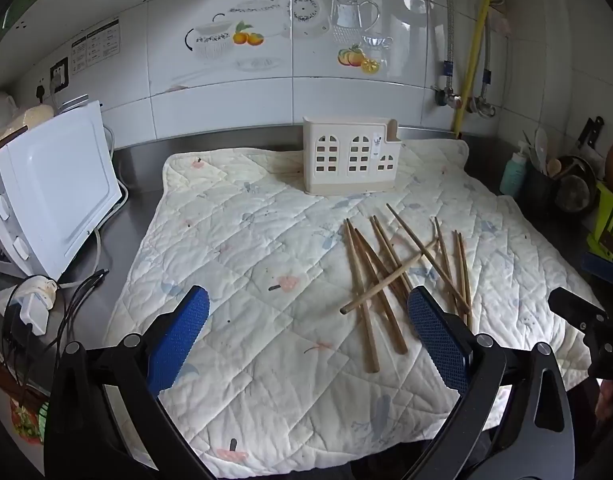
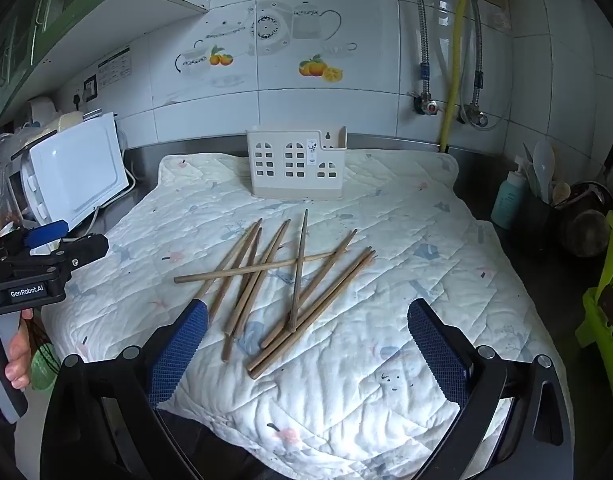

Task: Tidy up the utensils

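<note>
Cream utensil holder (image 1: 352, 161) upright; chopsticks (image 1: 390, 264) lie outside.

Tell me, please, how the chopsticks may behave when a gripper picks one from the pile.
The chopsticks look thin, stiff and probably light. They lie crossed over each other, so lifting one would likely shift its neighbours. Being slim and seemingly round, one might roll or pivot between the pads, though the soft quilt should slow rolling. The holder looks light and might slide if bumped.

Brown wooden chopsticks (image 2: 266, 280) lie on a cream quilted mat (image 2: 386, 220) with pale pink and blue prints. The utensil holder (image 2: 296, 164) is cream; the fingers (image 2: 178, 352) have blue textured pads.
</note>
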Tool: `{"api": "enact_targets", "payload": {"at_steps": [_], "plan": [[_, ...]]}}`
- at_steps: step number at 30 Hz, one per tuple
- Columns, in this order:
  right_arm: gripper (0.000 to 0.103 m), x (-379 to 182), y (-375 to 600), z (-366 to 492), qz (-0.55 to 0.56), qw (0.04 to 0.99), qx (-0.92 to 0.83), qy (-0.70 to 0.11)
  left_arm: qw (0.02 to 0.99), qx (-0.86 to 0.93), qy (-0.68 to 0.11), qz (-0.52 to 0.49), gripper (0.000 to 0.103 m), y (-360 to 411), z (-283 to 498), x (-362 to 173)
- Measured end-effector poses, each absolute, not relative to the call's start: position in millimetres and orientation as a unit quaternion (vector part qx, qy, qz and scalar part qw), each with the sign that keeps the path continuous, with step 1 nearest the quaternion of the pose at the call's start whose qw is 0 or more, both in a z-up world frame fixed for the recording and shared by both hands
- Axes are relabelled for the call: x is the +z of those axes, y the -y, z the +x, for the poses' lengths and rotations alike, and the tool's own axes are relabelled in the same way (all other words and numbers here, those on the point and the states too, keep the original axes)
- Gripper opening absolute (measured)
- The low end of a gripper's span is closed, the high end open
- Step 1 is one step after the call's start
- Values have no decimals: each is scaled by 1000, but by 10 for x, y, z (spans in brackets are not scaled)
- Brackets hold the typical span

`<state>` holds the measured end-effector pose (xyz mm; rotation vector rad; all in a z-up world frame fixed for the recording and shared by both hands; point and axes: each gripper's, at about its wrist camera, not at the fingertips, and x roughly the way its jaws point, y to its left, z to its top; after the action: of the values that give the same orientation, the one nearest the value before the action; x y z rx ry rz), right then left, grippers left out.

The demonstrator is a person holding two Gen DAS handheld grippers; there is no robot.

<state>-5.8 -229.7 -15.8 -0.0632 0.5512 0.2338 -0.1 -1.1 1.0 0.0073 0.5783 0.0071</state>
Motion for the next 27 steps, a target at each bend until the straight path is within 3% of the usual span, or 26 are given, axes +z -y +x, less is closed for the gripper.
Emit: {"api": "enact_targets", "payload": {"at_steps": [27], "plan": [[97,-186,2192,-280,-42,952,138,-269,964,12,-267,15,98,-34,-257,83]]}}
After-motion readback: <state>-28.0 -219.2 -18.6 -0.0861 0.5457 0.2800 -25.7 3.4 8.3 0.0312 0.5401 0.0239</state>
